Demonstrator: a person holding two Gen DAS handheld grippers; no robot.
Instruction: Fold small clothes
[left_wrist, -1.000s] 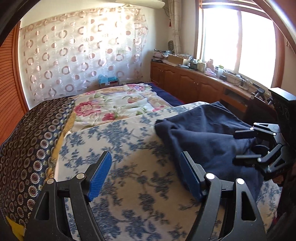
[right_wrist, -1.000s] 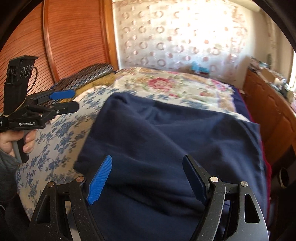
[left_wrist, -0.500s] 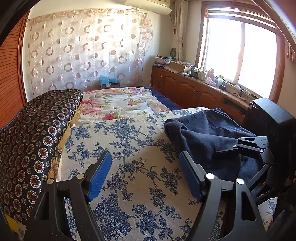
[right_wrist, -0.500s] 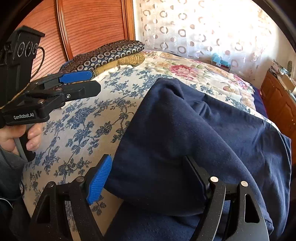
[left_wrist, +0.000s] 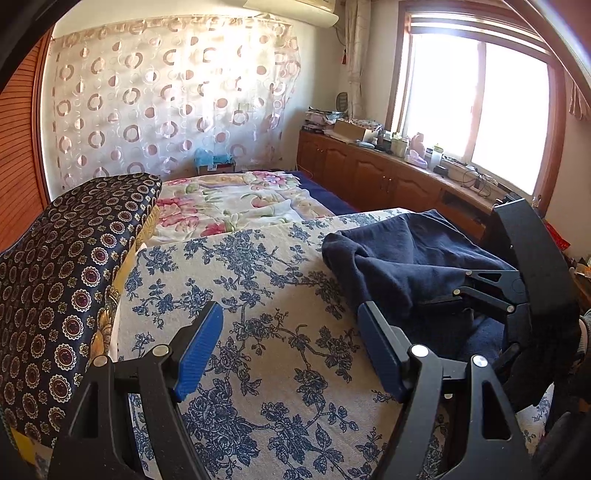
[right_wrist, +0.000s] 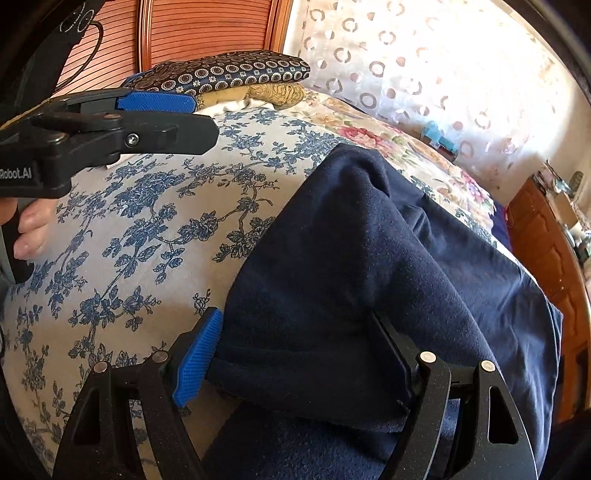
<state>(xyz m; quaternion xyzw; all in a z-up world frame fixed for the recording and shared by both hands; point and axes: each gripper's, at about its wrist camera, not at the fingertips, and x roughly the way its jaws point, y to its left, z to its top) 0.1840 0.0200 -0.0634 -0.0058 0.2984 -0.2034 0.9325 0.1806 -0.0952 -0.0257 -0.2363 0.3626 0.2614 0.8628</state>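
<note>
the navy garment (right_wrist: 369, 266) lies bunched on the bed, on the blue-flowered sheet (left_wrist: 266, 332), toward the side nearest the wooden cabinets (left_wrist: 369, 177). one thick fold of it rises into a ridge and drapes down toward the right wrist camera.

the right hand-held gripper (right_wrist: 295, 354) has its jaws spread wide with a folded edge of the garment lying between them. the blue pad of the left-hand finger (right_wrist: 199, 358) sits just at the cloth's edge, and the other finger is partly buried under the fabric. the pads do not look pressed together on the cloth, so it reads as open around the fold rather than clamped.

the left hand-held gripper (left_wrist: 291, 350) is also wide open, with nothing between its blue pads; only bare flowered sheet shows in the gap. it hovers over the sheet beside the garment, its right-hand finger close to the navy cloth's near edge. in the right wrist view a person's fingers (right_wrist: 29, 232) wrap its handle.

a dark patterned pillow (left_wrist: 62, 280) sits at the head of the bed against the wooden headboard (right_wrist: 192, 33), well apart from the garment. a pink floral quilt (left_wrist: 236, 206) lies farther along the bed, before a circle-patterned curtain (left_wrist: 166, 96).
</note>
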